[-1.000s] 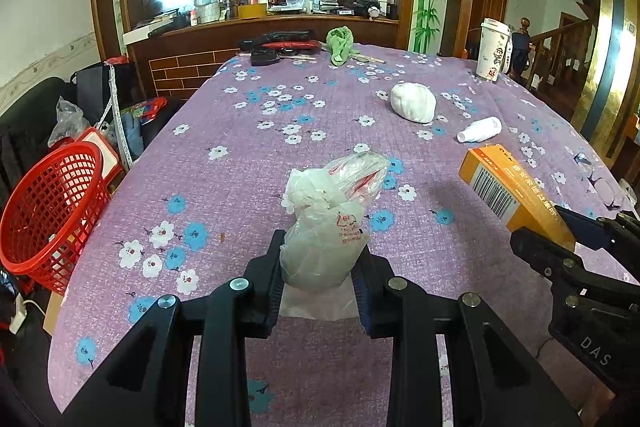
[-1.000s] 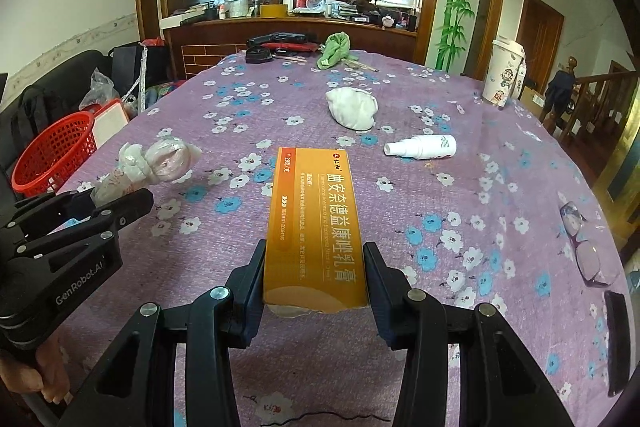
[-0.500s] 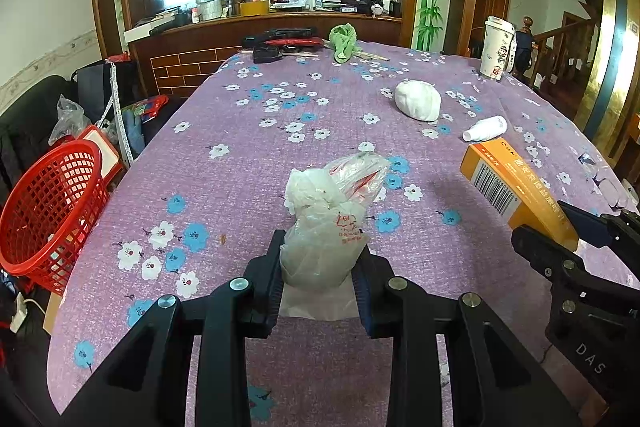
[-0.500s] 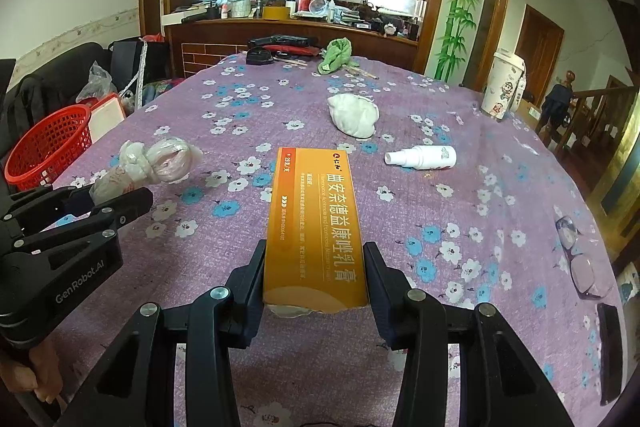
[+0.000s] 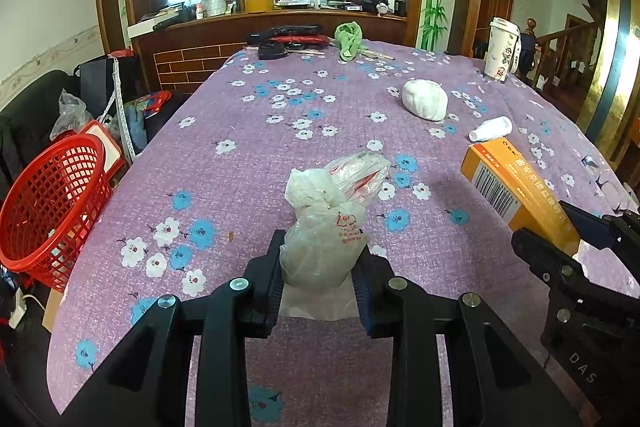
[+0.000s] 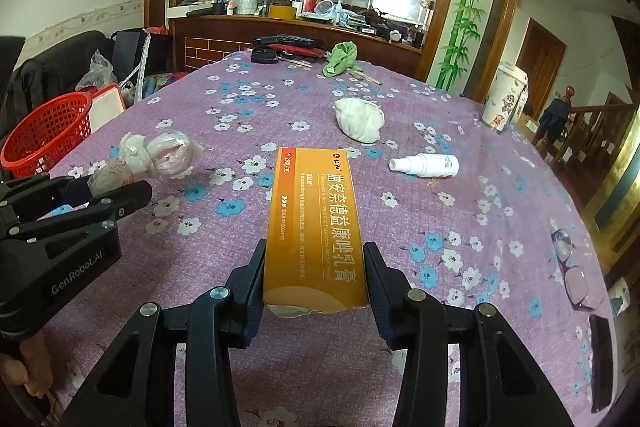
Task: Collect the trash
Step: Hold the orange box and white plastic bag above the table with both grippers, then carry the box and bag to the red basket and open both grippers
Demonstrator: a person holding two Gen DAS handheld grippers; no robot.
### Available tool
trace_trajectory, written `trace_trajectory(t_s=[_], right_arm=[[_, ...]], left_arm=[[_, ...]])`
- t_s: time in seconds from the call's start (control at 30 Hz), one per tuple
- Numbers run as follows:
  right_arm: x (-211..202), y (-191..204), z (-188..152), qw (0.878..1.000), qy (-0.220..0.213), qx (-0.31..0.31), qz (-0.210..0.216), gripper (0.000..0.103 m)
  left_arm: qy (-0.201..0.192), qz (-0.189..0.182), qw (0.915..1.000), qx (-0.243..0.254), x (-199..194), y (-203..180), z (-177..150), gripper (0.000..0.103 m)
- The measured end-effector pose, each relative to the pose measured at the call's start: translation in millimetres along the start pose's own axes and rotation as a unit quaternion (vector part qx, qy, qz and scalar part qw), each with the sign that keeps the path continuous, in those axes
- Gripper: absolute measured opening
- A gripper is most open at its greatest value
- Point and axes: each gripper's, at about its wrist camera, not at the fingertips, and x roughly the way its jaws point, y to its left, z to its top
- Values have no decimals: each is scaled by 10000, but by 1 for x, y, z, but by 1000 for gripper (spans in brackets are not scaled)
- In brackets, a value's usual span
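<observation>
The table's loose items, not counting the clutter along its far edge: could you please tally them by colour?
White: 4: crumpled plastic bag, paper wad, spray bottle, paper cup
Orange: 1: box
Clear: 1: eyeglasses
Black: 1: flat device
Total: 7

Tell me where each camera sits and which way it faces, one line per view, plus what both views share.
Left wrist: on the left gripper, angled down over the table; its fingers clamp a plastic bag; right gripper at right.
Right wrist: on the right gripper, same heading; its fingers clamp an orange box; left gripper and a hand at left.
Shared: both held items, red basket, white spray bottle.
</observation>
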Motion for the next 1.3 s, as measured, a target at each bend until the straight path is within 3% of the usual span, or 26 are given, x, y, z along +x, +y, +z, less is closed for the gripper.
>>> trace_trajectory(t_s=[0.43, 0.67, 0.8, 1.03, 1.3], right_arm=[[-1, 18, 7, 9997, -32, -226, 6, 49], [0, 28, 33, 9942, 218, -27, 1055, 49], [-3, 49, 56, 9867, 230, -112, 1602, 49], [1, 115, 102, 9643, 386, -436, 2581, 49], [15, 203, 145, 9448, 449, -747, 3158, 49]], left_arm=[[-10, -12, 9999, -146, -1, 16, 1, 29], [-174, 172, 9986, -471, -17, 55, 12, 29], [-328, 496, 9954, -752, -33, 94, 19, 30], [-436, 1076, 9844, -1322, -48, 170, 21, 30], [-332, 1639, 9679, -1878, -51, 253, 13, 30]])
